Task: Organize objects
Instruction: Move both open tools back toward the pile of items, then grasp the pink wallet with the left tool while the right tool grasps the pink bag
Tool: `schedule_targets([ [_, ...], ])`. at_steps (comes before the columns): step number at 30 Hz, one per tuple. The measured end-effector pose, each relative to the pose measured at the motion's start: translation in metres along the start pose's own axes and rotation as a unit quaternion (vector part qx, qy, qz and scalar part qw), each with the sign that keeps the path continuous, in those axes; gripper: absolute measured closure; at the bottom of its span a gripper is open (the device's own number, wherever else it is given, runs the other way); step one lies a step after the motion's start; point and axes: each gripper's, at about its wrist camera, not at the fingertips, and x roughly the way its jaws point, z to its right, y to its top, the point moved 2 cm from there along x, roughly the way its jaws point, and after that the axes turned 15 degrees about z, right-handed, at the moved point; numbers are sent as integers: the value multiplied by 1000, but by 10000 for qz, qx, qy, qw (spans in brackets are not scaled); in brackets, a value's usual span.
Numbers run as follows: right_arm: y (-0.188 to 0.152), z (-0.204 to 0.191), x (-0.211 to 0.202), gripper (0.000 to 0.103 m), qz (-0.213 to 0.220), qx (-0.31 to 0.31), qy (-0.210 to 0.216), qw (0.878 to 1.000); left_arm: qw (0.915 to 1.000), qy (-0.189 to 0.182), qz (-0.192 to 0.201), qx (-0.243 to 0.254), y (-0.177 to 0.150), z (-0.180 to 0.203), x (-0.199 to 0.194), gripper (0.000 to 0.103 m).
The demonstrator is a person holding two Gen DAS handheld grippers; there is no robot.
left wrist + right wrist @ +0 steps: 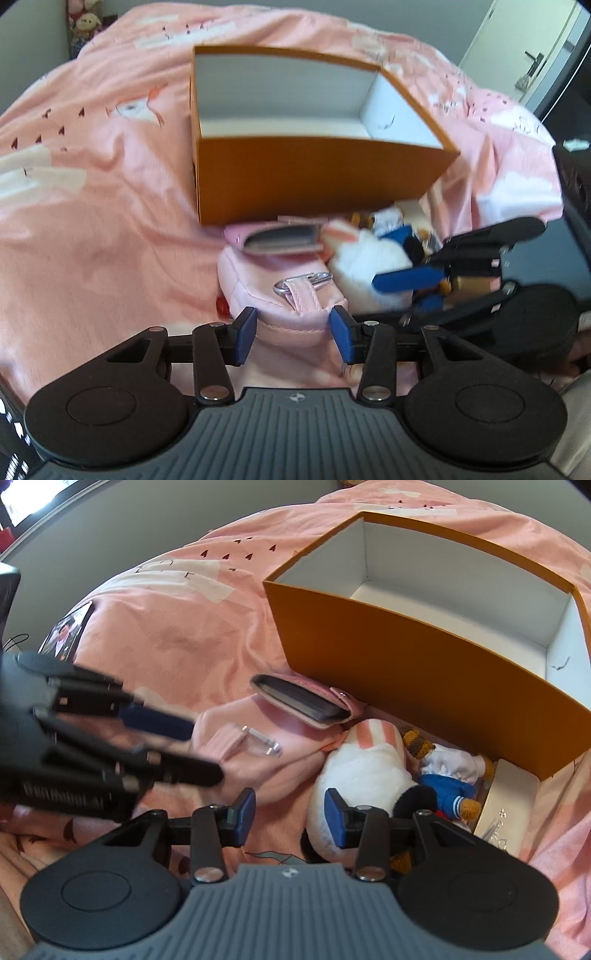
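Note:
An orange box [314,177] with a bare white inside stands open on the pink bedspread. In front of it lies a pink pouch [266,280] with a metal clip, and a pink card wallet [306,701] rests on its far end. My left gripper [293,332] has its blue pads pressed on the pouch's near end. To the right lie a white plush toy [369,771] and a small bear doll [447,779] in blue and white. My right gripper [291,816] stands open just over the bedspread. Its right pad is against the plush's edge, and nothing is pinched.
A cream case [506,805] lies by the box's near right corner. A photo print [66,631] sits at the bed's left edge. A small red thing [222,306] shows beside the pouch. Soft toys [86,22] stand at the far left, a door [532,62] at the far right.

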Motion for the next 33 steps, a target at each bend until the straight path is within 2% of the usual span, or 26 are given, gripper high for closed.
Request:
schedule_targets([
  [9,3,-17,15,59,14,-725,171,9972,9991,-87,356,-199,20,-3,5,57],
  [15,14,-12,28,61,318,-915,-71,9953,9984,-121,489,-263,31,-8,4,57],
  [17,19,-8,31,68,422,-869,26,9953,9978,-142,554,-326,34,-11,0,57],
  [21,28,0,28,82,663,-801,-139,9945,9971,-106,670,-343,39,-19,-11,54],
  [28,49,15,-4,87,846,-157,14,9963,9969,34,748,-246,43,-25,-18,50],
  [30,57,20,-20,88,997,-8,-2,9950,9973,44,711,-169,42,-25,-14,45],
  [33,66,28,-44,92,1198,130,-201,9925,9984,-3,520,220,35,-19,0,39],
])
